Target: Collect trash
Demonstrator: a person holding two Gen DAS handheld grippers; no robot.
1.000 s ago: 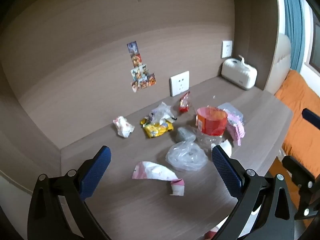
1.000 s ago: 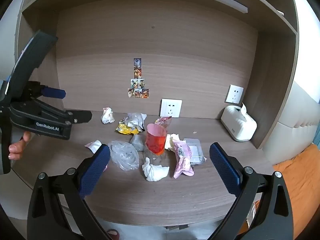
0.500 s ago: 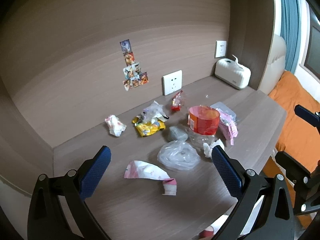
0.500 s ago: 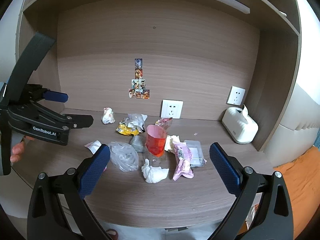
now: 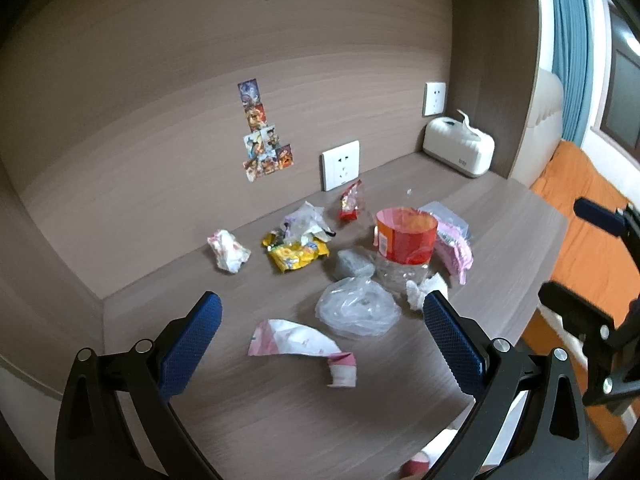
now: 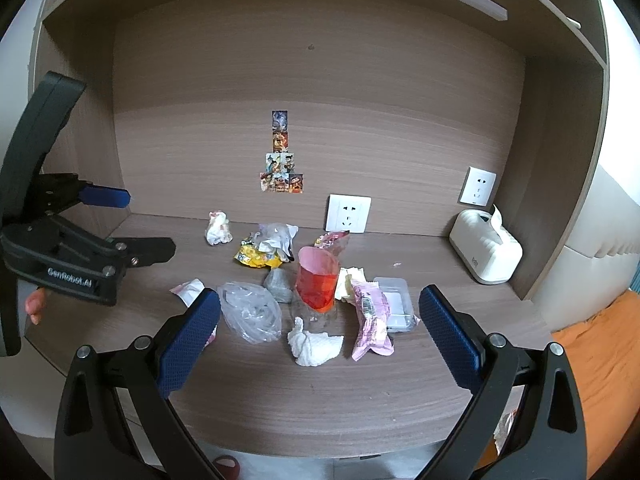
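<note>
Trash lies in a loose heap on the wooden desk (image 6: pixel 360 384): a cut plastic bottle with a red label (image 6: pixel 318 282) (image 5: pixel 406 240), a clear plastic bag (image 6: pixel 250 312) (image 5: pixel 356 312), a crumpled white tissue (image 6: pixel 314 346), a pink wrapper (image 6: pixel 372 322), a yellow snack bag (image 6: pixel 256 258) (image 5: pixel 296 254), a torn pink-white wrapper (image 5: pixel 298 344) and a small wad (image 5: pixel 228 250). My left gripper (image 5: pixel 320 336) is open and empty above the desk's front left. My right gripper (image 6: pixel 320 328) is open and empty in front of the heap.
A white tissue box (image 6: pixel 486 256) stands at the back right by a wall socket (image 6: pixel 348 214). A clear plastic tray (image 6: pixel 394 306) lies right of the pink wrapper. Stickers (image 6: pixel 282 160) are on the back panel. An orange bed (image 5: pixel 580 216) lies to the right.
Both grippers have drawn back a little from the desk, so the heap looks smaller and lower in view. Nothing on the desk has moved.
</note>
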